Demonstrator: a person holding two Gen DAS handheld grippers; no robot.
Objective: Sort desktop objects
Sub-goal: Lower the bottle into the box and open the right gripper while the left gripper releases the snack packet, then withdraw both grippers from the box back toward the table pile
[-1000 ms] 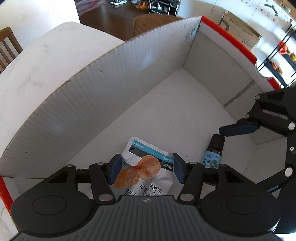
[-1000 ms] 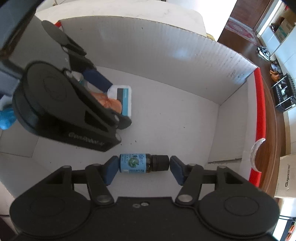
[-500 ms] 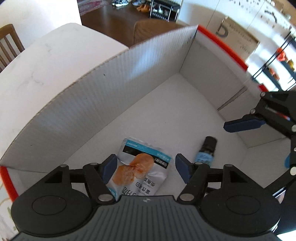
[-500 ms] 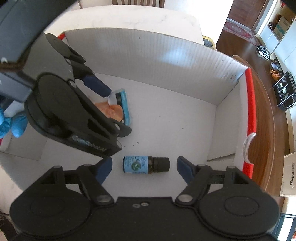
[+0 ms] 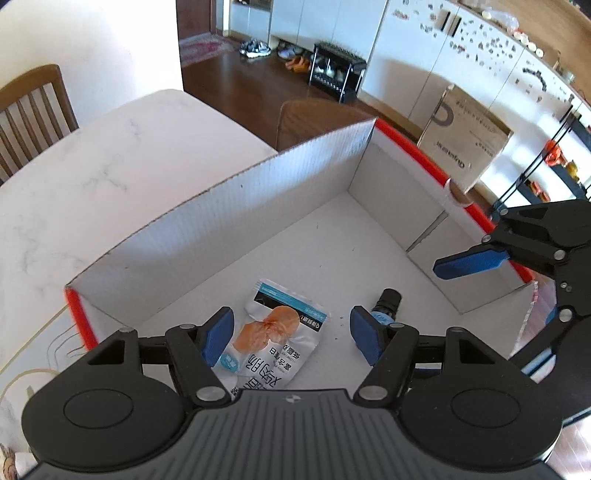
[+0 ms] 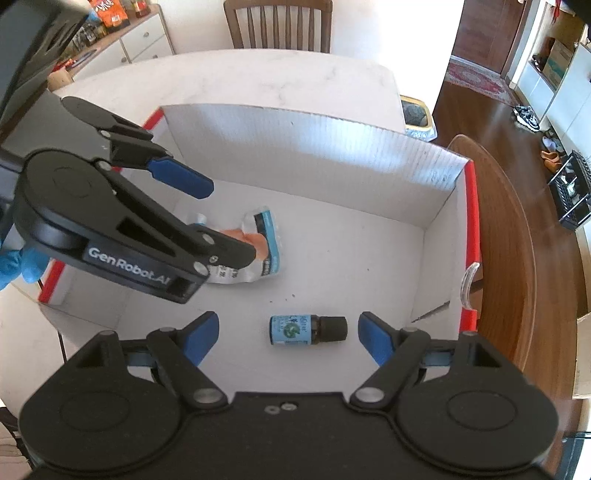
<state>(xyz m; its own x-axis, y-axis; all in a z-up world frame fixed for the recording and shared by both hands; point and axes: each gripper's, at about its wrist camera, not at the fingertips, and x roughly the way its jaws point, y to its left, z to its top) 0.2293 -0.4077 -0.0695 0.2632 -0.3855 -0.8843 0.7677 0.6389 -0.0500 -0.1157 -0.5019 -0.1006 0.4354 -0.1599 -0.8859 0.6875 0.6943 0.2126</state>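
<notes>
A white cardboard box with red edges [image 5: 229, 210] stands on the marble table. On its floor lie a silver snack packet with an orange picture [image 5: 273, 332] and a small dark bottle with a blue label [image 5: 386, 301], on its side. My left gripper [image 5: 290, 328] hangs open above the packet and touches nothing. My right gripper [image 6: 288, 328] hovers over the bottle [image 6: 306, 329] with its jaws opening, and the pads are clear of it on both sides. In the right wrist view the left gripper [image 6: 218, 218] partly covers the packet [image 6: 258, 247].
The box wall [image 6: 332, 155] rises on all sides around both grippers. A wooden chair [image 6: 277, 22] stands beyond the marble table [image 5: 92, 173]. A brown carton [image 5: 465, 147] sits on the wood floor to the right. A blue-gloved hand [image 6: 18, 266] holds the left gripper.
Both grippers have let go and risen. The left jaws spread off the packet, the right jaws off the bottle. Packet and bottle stay on the box floor.
</notes>
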